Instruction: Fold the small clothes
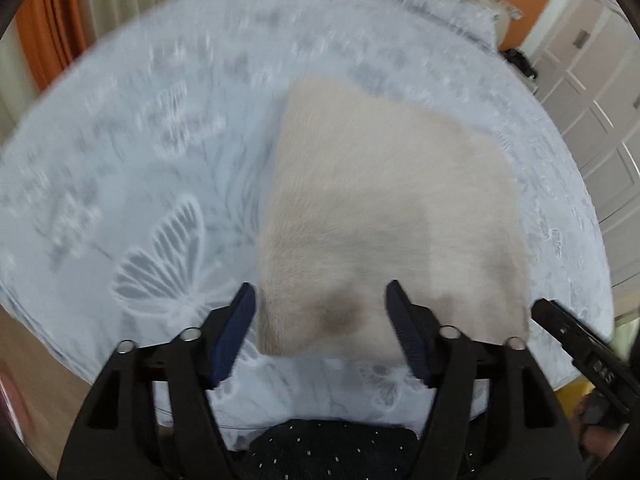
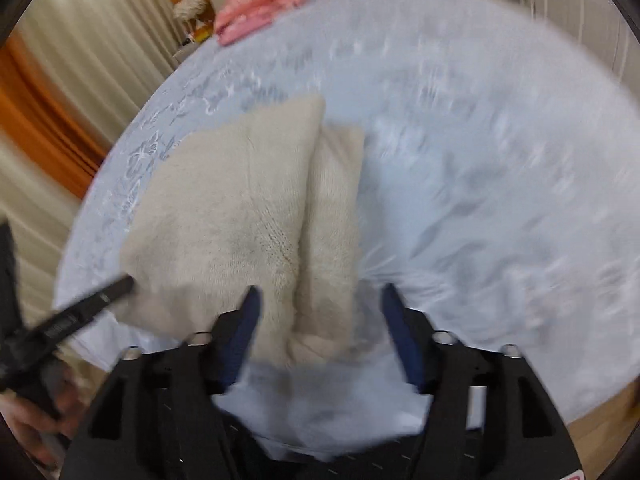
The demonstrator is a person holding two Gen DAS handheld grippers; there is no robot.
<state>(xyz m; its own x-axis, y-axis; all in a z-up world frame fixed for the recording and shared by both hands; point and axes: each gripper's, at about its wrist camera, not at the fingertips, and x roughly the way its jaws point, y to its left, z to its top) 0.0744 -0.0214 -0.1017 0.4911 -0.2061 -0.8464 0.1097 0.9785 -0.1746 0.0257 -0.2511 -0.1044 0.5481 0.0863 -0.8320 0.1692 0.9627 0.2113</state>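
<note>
Jaws of both my left gripper (image 1: 320,308) and right gripper (image 2: 318,306) are standing open, straddling the cream knit garment's (image 1: 384,208) near edge; I am aiming to pinch both corners evenly.

1. Both views are evenly bright with soft, diffuse light; no glare shows.
2. Motion blur smears the patterned bedspread (image 1: 140,168) in both, most strongly on the right of the right wrist view.
3. Soft dark shadows lie on the cream garment (image 1: 384,208) near its close edge.
4. Fisheye distortion bends the room's edges, and black corners frame each view.
</note>
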